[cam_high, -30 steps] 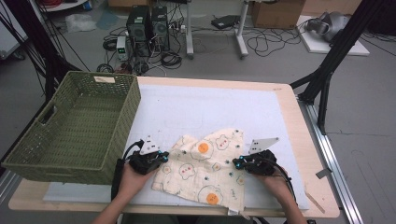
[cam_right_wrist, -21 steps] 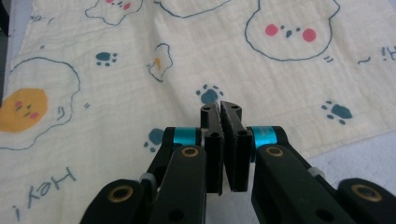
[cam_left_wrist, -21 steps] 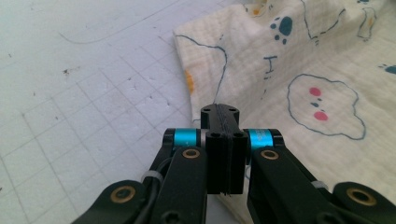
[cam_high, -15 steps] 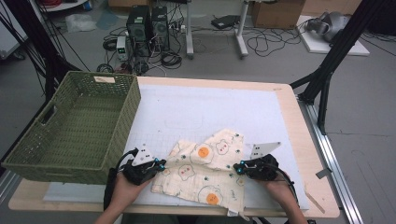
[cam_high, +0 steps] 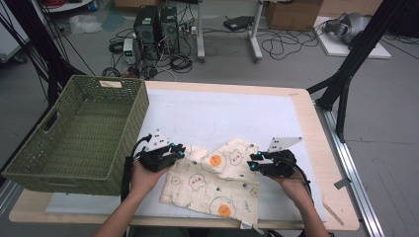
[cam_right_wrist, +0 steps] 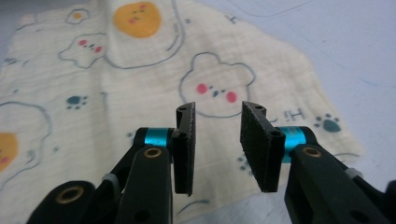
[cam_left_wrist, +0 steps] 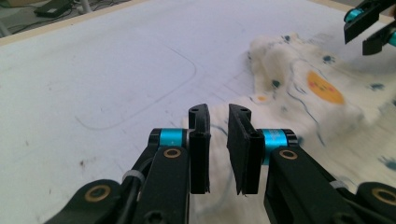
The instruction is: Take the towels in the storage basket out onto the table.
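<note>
Both tongs, left (cam_high: 177, 150) and right (cam_high: 253, 162), have just been opening, nothing between them; the printed cloth (cam_high: 217, 182) lies folded on the table (cam_high: 306, 113), probably released to settle flat.

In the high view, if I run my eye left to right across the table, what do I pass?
Green woven basket → left claw → cream printed cloth → right claw → bare wooden table edge.
</note>
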`<state>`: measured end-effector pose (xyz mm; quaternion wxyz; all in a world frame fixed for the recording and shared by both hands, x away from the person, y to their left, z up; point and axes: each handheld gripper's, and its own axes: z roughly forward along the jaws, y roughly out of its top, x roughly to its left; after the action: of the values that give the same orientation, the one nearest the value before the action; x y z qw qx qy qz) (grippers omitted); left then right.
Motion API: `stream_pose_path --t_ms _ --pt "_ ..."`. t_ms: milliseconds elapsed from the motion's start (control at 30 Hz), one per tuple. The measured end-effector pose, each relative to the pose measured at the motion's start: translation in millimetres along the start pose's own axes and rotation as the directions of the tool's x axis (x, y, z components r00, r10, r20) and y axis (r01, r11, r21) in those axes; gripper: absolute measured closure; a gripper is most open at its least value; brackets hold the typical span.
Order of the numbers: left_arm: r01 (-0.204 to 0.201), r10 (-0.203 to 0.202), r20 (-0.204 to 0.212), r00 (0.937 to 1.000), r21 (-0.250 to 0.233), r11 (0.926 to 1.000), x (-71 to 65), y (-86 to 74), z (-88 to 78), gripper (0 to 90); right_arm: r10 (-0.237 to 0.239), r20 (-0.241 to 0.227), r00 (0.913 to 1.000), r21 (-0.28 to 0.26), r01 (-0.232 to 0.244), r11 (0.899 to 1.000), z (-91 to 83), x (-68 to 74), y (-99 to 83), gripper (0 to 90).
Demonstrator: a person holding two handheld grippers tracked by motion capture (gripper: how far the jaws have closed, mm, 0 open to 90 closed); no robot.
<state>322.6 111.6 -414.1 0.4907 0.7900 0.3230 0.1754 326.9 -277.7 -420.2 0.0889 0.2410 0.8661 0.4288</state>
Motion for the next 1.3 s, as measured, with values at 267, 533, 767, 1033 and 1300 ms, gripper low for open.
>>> stream_pose_path --t_ms 267,533,767,1033,1300 --pt "-0.021 0.022 -0.006 0.9997 0.148 0.9887 2.7 -4.6 40.6 65.0 0.045 0.006 0.999 0.06 -0.045 0.997 17.7 -15.2 -4.6 61.0" --pt "-0.025 0.023 0.011 0.9997 0.213 0.9766 2.5 -10.3 49.7 76.3 0.028 0.024 0.9993 0.087 -0.03 0.996 22.0 -14.8 -5.2 61.4" --pt "-0.035 0.032 0.017 0.9993 0.215 0.976 0.6 -10.2 49.7 83.4 0.023 0.036 0.9991 0.102 -0.027 0.994 29.1 -15.6 -5.8 63.0" --pt "0.001 0.009 -0.074 0.9972 0.129 0.9916 4.7 -4.9 32.3 87.0 0.031 0.027 0.9992 0.094 -0.034 0.995 28.9 -18.5 -6.2 87.0" --pt "0.0 0.009 -0.116 0.9932 0.08 0.9968 9.5 -5.0 5.0 87.1 0.024 0.026 0.9994 0.097 -0.027 0.995 29.1 -16.7 -5.4 88.4"
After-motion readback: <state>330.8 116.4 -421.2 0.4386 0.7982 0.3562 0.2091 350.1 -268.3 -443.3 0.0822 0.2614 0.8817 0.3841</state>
